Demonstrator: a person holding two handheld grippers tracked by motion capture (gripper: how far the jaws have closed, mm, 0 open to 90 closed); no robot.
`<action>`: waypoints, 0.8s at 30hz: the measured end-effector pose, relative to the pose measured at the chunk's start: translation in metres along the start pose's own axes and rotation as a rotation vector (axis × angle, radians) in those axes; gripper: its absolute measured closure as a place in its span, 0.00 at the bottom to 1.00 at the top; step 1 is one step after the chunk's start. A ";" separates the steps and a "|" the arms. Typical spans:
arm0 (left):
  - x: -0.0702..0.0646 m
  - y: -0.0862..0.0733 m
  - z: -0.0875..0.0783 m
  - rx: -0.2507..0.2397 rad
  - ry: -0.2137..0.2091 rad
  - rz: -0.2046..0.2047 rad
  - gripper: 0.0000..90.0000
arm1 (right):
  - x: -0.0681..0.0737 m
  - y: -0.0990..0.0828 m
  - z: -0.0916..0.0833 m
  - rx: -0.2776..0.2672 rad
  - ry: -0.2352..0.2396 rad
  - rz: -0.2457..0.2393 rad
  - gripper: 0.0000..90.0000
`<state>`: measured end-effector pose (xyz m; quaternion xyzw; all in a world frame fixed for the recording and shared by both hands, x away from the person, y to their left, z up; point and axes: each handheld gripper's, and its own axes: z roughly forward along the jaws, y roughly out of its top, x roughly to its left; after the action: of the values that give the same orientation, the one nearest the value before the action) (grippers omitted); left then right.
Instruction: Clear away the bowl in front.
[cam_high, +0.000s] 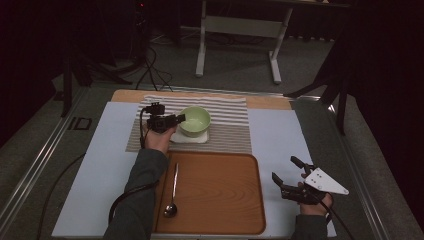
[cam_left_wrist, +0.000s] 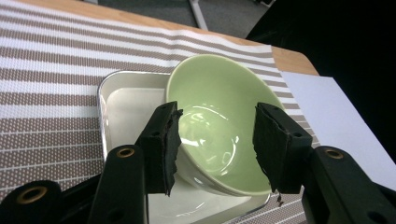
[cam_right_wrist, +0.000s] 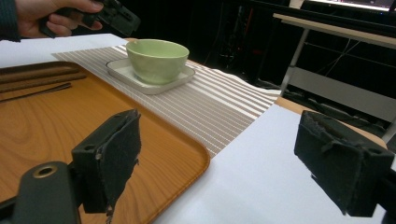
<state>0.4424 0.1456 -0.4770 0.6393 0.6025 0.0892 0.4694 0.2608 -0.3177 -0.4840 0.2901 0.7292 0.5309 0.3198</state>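
The left claw (cam_left_wrist: 217, 147) stands wide, its two black pads on either side of the near rim of the green bowl (cam_left_wrist: 212, 121); whether either pad touches the rim is hard to tell, since the left pad hides the rim where the two meet. The claw's own jaws also cover the bowl's near wall and part of the white square plate (cam_left_wrist: 123, 102) under it. In the high view the left claw (cam_high: 179, 119) sits just left of the bowl (cam_high: 195, 120), and the hand (cam_high: 159, 137) behind it hides the plate's left edge.

The bowl stands upright, mouth up, on the plate; being round, it has no long axis. The plate lies on the striped mat (cam_high: 225, 117), at the far side of the bench (cam_high: 100, 165) from the wooden tray (cam_high: 220, 195).

The spoon (cam_high: 173, 192) lies on the left part of the tray, well nearer than the bowl, with its long axis running near to far, its bowl end nearest the person and its handle pointing toward the mat.

The right claw (cam_high: 289, 175) is wide with nothing between its pads, over the bench just right of the tray, well apart from the bowl (cam_right_wrist: 156, 58).
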 end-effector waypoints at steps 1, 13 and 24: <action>0.000 0.000 0.002 0.004 0.006 -0.005 0.57 | 0.000 0.000 0.000 0.000 -0.001 0.000 0.16; 0.007 -0.004 0.020 0.062 0.035 -0.049 0.60 | -0.001 0.000 -0.001 -0.003 -0.002 0.006 0.16; 0.005 -0.008 0.038 0.117 0.110 -0.086 0.70 | 0.000 0.000 0.000 -0.006 0.005 0.009 0.16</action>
<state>0.4644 0.1297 -0.5058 0.6333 0.6584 0.0687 0.4009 0.2606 -0.3177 -0.4838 0.2910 0.7270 0.5353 0.3167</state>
